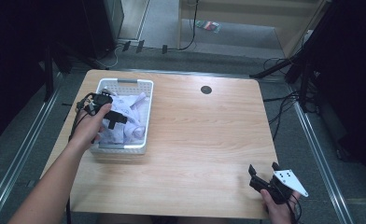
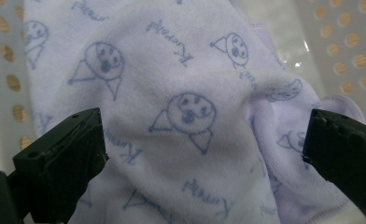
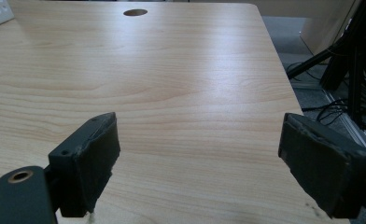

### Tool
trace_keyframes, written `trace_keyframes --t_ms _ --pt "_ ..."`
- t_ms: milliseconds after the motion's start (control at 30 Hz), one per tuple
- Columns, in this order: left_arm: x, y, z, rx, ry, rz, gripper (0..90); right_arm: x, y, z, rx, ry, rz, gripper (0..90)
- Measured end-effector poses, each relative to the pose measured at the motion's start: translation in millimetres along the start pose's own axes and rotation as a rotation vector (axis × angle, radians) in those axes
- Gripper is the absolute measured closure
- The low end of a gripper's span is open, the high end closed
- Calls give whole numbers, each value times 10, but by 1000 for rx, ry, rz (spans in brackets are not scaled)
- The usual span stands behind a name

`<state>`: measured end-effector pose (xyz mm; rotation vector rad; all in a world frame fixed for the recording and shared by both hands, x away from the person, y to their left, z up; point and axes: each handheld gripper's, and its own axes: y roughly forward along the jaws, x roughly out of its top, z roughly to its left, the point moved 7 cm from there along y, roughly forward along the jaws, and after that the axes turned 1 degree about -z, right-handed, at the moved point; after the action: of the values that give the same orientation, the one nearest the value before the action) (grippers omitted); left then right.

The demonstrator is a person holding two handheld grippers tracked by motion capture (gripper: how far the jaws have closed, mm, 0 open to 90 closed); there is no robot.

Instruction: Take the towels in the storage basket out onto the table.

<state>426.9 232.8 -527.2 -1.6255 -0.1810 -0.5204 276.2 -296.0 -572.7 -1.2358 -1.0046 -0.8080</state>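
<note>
The left hand-held gripper (image 1: 110,113) is positioned over a white perforated basket (image 1: 144,84) that stands on the left part of the desk (image 1: 204,135), near its far left corner. Its jaws stand wide apart, clamped on nothing, and point down into the basket. In the left gripper view the two black jaws flank a bunched piece of pale cloth (image 2: 181,107), white to faint lilac, printed with small blue dog faces and lines of script; the cloth bulges up between the jaws, and whether either jaw touches it cannot be told. A hemmed edge of the cloth (image 2: 312,205) curls at the lower right of that view, close to the right-hand jaw. The basket's walls, with their rows of round holes, appear on both sides behind the cloth. In the high view the cloth (image 1: 130,116) lies crumpled inside the basket and covers most of its floor. The person's left hand (image 1: 90,128) grips the tool from the near side, forearm entering from the lower left. The right hand-held gripper (image 1: 263,171) is held at the near right corner of the desk, well apart from the basket, with its jaws likewise wide apart and holding nothing. The right gripper view looks across bare wood-grain desk surface toward a round cable hole (image 3: 135,12) near the far edge.
</note>
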Motion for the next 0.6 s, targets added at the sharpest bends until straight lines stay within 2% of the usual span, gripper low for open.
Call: trace_keyframes --t_ms 100,200,267,333,367,467,600 --pt "23 107 -19 3 -17 14 0 0 0 0 0 0 -1 127" --pt "23 187 -31 5 -14 42 0 0 0 0 1 0 -1 127" --pt "31 269 -29 42 -18 49 0 0 -1 2 2 -2 0 127" --pt "33 279 -24 46 -19 52 0 1 -1 1 2 -2 -2 127" --pt "34 308 -8 64 -23 64 0 1 -2 0 2 -2 -3 127" --pt "24 346 -8 84 -24 79 0 1 -3 0 3 -3 -4 127" --pt "-11 467 -32 145 5 118 0 1 -3 1 2 -2 -3 127"
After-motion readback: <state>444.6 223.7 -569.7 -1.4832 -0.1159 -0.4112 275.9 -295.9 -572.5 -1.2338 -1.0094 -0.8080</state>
